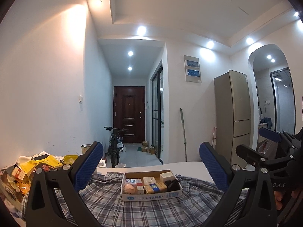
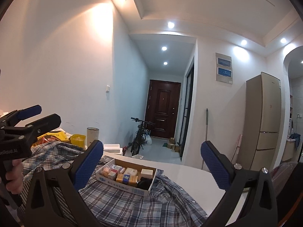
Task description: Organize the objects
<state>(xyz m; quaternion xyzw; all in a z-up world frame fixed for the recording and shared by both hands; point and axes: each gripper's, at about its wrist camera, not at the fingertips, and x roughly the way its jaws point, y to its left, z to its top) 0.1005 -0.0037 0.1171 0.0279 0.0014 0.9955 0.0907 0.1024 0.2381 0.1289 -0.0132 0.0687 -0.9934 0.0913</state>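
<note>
2 grippers hover with jaws spread wide, grasping nothing — the left gripper (image 1: 151, 162) and the right gripper (image 2: 151, 160). Framed between each pair of blue pads sits the shallow cardboard box (image 1: 151, 195) of small packets, resting on a plaid shirt (image 2: 121, 202) spread over the white table (image 2: 189, 172) — ahead of the fingertips, untouched.
</note>
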